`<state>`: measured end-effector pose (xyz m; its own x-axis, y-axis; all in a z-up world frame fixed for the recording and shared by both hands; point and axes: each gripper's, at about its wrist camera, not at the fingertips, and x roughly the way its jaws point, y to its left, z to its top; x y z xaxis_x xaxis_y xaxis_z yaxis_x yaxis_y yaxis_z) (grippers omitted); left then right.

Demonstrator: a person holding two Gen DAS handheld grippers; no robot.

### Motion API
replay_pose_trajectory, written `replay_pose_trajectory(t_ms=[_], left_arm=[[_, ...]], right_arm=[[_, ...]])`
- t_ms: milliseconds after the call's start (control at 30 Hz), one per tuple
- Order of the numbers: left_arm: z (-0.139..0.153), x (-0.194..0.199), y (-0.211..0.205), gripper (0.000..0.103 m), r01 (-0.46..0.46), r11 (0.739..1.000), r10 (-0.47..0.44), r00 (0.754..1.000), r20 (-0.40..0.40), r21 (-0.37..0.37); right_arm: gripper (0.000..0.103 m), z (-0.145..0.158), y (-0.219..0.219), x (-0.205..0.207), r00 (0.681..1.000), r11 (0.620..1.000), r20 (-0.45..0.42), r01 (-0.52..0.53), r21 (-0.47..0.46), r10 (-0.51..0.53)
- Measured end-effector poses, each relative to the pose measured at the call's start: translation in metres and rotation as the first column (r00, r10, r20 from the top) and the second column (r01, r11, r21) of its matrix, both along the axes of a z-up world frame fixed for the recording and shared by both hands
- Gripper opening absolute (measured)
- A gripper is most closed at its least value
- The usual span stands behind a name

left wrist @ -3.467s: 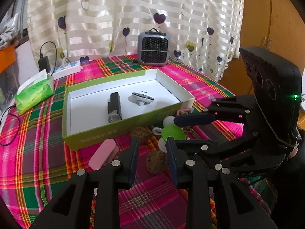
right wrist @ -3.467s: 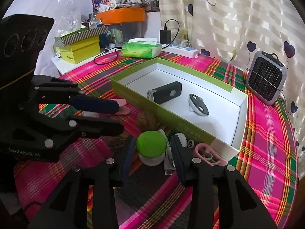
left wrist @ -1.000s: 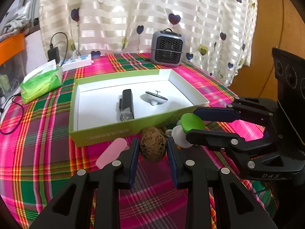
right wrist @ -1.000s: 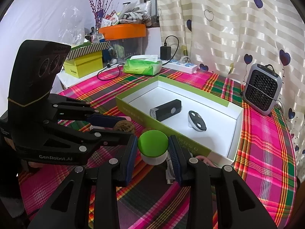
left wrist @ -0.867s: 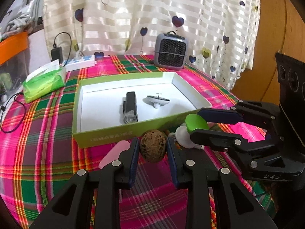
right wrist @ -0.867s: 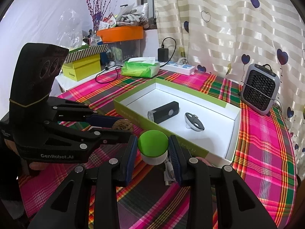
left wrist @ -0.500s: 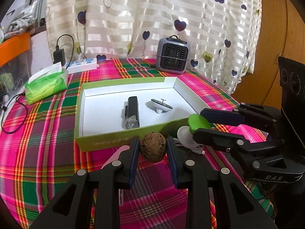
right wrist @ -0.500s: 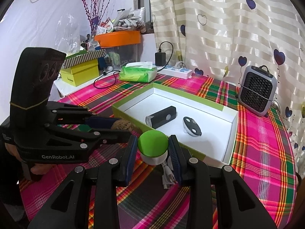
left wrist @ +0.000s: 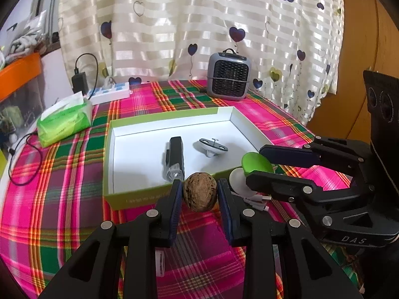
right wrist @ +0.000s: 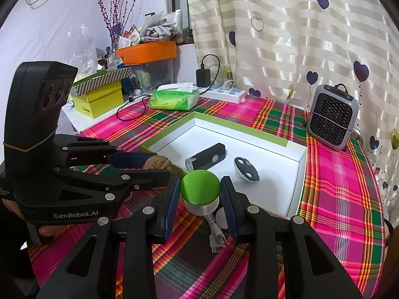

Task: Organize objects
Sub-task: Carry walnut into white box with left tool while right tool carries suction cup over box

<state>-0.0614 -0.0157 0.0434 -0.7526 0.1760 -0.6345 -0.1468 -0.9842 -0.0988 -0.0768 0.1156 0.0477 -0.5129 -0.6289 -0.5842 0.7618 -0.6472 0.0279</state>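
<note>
My left gripper (left wrist: 199,194) is shut on a brown walnut (left wrist: 200,191) and holds it in the air just before the near wall of the green-and-white box (left wrist: 139,196). My right gripper (right wrist: 200,193) is shut on a green-lidded white jar (right wrist: 200,191), raised beside the box's near corner; the jar also shows in the left wrist view (left wrist: 256,163). Inside the box lie a black flashlight (left wrist: 175,157) and a grey spinning top (left wrist: 213,145). The walnut shows between the left gripper's fingers in the right wrist view (right wrist: 157,162).
A white cable (right wrist: 215,234) lies on the plaid tablecloth under the right gripper. A grey mini heater (left wrist: 229,76), a green tissue pack (left wrist: 64,119) and a power strip (left wrist: 109,93) stand at the back. Yellow boxes (right wrist: 99,99) sit far left.
Both grippers closed on their objects, the left on the walnut and the right on the jar, lifted them off the cloth and rose toward the box.
</note>
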Motion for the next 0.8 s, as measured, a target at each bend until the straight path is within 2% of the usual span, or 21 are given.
replay_pose_trajectory(t_ms=[467, 800], left_arm=[[0.008, -0.018, -0.008, 0.027, -0.049, 0.999, 0.049, 0.999, 0.006, -0.011], [0.006, -0.040, -0.019, 0.027, -0.090, 0.996, 0.090, 0.996, 0.013, -0.021]], right_arm=[[0.035, 0.006, -0.010, -0.014, 1.000, 1.000, 0.002, 0.010, 0.014, -0.010], [0.035, 0.004, -0.015, -0.039, 0.999, 0.999, 0.018, 0.037, 0.029, -0.038]])
